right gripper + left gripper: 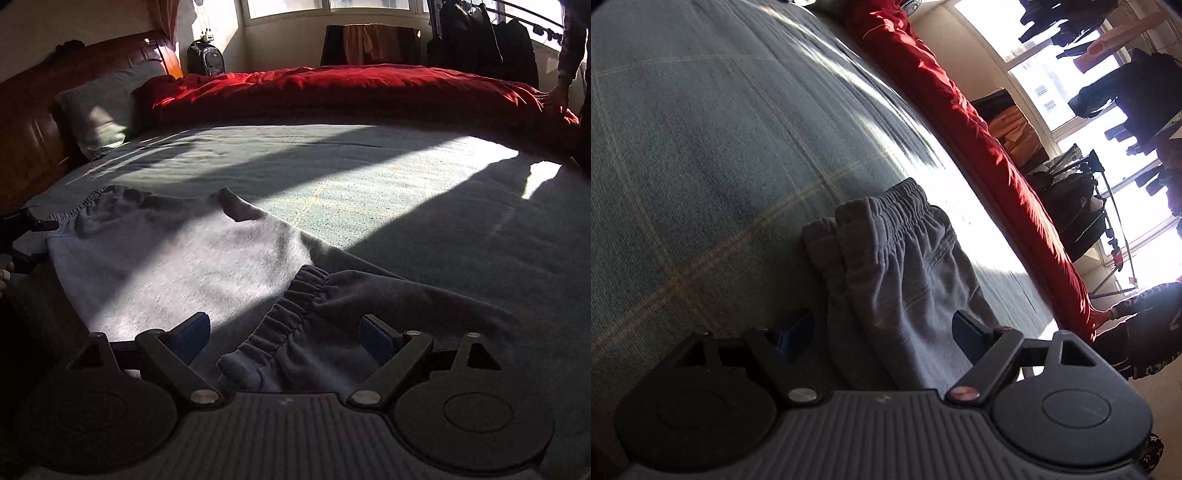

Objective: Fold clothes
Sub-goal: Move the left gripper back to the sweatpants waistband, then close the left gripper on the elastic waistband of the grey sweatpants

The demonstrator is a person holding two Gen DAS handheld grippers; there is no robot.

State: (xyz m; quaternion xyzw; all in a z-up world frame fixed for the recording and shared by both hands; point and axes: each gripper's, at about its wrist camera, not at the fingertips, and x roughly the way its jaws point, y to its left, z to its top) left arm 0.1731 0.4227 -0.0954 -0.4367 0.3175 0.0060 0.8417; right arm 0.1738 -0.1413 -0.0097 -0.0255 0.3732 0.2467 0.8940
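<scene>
Grey sweatpants point(177, 266) spread on bed blanket point(369, 192); left tongs point(886, 328) and right tongs point(284, 336) both apart, straddling fabric.

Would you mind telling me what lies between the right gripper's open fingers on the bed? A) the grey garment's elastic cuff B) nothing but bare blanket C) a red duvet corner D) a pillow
A: in the right wrist view, the gathered elastic cuff of the grey garment lies between the right gripper's spread fingers, on the blanket.
</scene>
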